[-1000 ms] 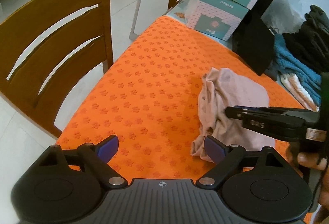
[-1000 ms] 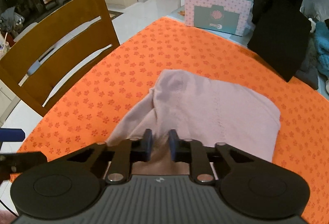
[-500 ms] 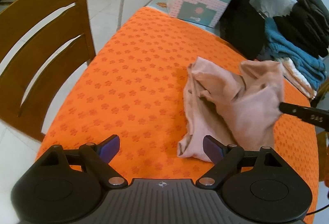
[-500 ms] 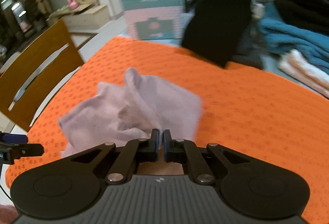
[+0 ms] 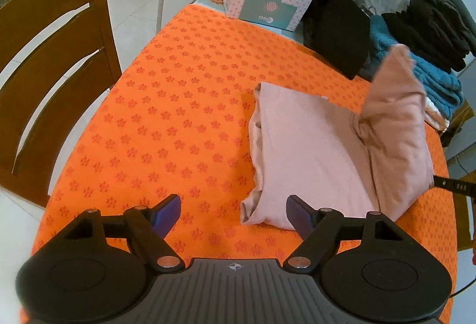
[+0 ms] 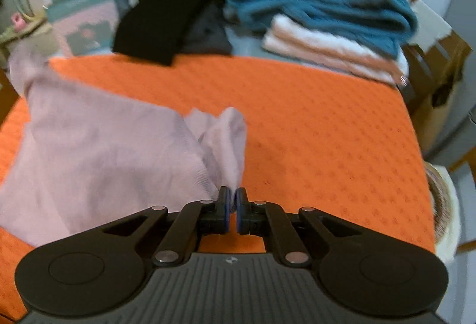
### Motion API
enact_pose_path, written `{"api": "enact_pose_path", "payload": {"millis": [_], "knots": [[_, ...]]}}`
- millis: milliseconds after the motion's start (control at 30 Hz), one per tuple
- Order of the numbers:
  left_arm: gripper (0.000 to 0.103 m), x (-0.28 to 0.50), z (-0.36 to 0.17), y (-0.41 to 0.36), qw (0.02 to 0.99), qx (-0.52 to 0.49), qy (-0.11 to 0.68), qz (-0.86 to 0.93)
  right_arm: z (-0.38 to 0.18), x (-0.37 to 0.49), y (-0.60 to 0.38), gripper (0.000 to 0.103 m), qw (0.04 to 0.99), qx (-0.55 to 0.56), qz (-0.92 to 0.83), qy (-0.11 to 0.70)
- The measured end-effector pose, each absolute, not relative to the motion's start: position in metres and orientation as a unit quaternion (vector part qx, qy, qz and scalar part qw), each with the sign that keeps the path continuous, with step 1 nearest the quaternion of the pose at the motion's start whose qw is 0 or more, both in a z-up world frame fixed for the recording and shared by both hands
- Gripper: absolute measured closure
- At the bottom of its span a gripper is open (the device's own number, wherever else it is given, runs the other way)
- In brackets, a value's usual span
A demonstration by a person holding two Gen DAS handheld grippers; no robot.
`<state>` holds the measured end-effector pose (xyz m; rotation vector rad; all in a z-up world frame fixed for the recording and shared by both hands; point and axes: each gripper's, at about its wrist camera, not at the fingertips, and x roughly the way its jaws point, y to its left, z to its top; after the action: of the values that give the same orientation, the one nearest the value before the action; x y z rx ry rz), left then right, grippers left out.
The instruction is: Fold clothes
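Dining room, worktop (image 5: 184, 103) under orange cloth. Pink garment (image 5: 300, 157) lies part-folded near right edge, one flap raised. Our right tool (image 6: 232, 199) pinches flap corner; left tool (image 5: 233, 212) gapes wide, empty, at near hem. We carry flap across level, align edges, release low.

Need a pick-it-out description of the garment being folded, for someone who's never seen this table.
Start at the orange flower-print mat covering the table. The pink garment lies on its right half, in front of the stack of folded clothes. It is the only cloth on the mat, pale dusty pink, with one corner lifted in the shut right hand-held gripper.
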<state>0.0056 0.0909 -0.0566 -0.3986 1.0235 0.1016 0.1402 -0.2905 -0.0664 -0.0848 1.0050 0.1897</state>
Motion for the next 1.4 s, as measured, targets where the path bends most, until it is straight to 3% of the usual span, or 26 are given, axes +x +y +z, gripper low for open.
{"api": "enact_pose_path", "payload": {"millis": [233, 567, 833, 933, 1000, 1033, 1067, 1133, 1400], "knots": [[0.025, 0.018, -0.058, 0.084, 0.856, -0.173, 0.486, 0.019, -0.054, 0.129, -0.301, 0.097, 0.882, -0.025, 0.071, 0.465], [0.046, 0.077, -0.062, 0.063, 0.869, -0.136, 0.475, -0.027, -0.031, 0.102, -0.297, 0.092, 0.891, 0.002, 0.082, 0.447], [0.047, 0.131, -0.08, 0.052, 0.865, -0.125, 0.485, -0.026, -0.026, 0.082, -0.296, 0.092, 0.888, 0.01, 0.091, 0.45], [0.048, 0.144, -0.086, 0.05, 0.866, -0.118, 0.486, -0.023, -0.025, 0.076, -0.296, 0.087, 0.888, 0.01, 0.09, 0.451], [0.066, 0.152, -0.09, 0.049, 0.866, -0.114, 0.486, -0.023, -0.025, 0.073, -0.298, 0.087, 0.887, 0.013, 0.089, 0.452], [0.085, 0.153, -0.089, 0.047, 0.866, -0.11, 0.487, -0.028, -0.025, 0.073, -0.299, 0.087, 0.887, 0.015, 0.087, 0.452], [0.097, 0.152, -0.088, 0.045, 0.867, -0.107, 0.486, -0.032, -0.024, 0.073, -0.3, 0.087, 0.888, 0.017, 0.086, 0.452], [0.101, 0.148, -0.082, 0.044, 0.871, -0.11, 0.476, -0.046, -0.023, 0.072, -0.3, 0.087, 0.889, 0.02, 0.085, 0.45], [0.101, 0.105, -0.042, 0.032, 0.885, -0.118, 0.428, -0.14, -0.009, 0.079, -0.277, 0.087, 0.887, 0.03, 0.129, 0.443]]}}
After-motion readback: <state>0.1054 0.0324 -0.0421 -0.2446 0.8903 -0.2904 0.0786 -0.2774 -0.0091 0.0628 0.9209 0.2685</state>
